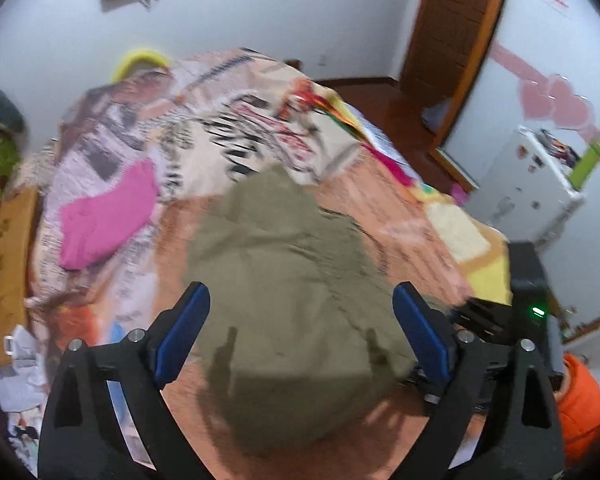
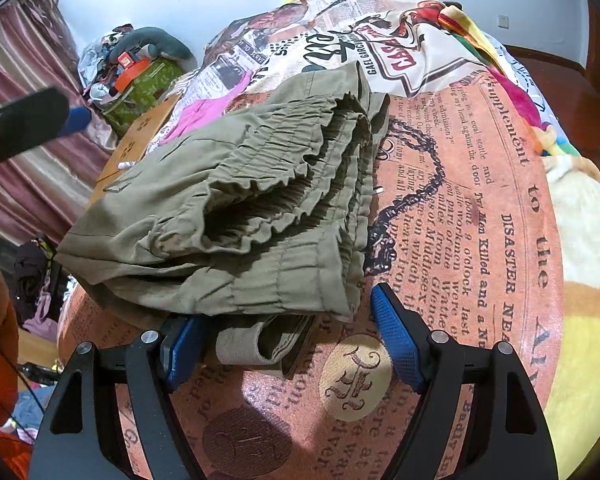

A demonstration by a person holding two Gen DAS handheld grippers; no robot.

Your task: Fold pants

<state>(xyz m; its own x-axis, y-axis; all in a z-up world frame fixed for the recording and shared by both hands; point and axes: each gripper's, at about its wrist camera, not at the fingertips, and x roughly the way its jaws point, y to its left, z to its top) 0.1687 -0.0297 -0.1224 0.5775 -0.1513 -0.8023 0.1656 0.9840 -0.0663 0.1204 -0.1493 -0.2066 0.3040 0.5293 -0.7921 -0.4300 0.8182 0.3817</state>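
Olive-green pants [image 2: 236, 216] lie folded in a thick stack on the newspaper-print bed cover [image 2: 460, 240], elastic waistband facing the right wrist camera. My right gripper [image 2: 284, 344] is open, low at the stack's near edge, with a cuff end lying between its blue pads [image 2: 396, 344]. In the blurred left wrist view the pants [image 1: 284, 280] lie below my left gripper [image 1: 300, 320], which is open and hovers above them. The left gripper also shows in the right wrist view [image 2: 28, 128], up at the left.
A pink garment [image 1: 104, 216] lies on the bed to the left of the pants. A colourful blanket [image 2: 520, 108] lies along the bed's right side. A cluttered pile of bags [image 2: 140, 68] stands beyond the bed. A white cabinet [image 1: 528, 188] stands at the right.
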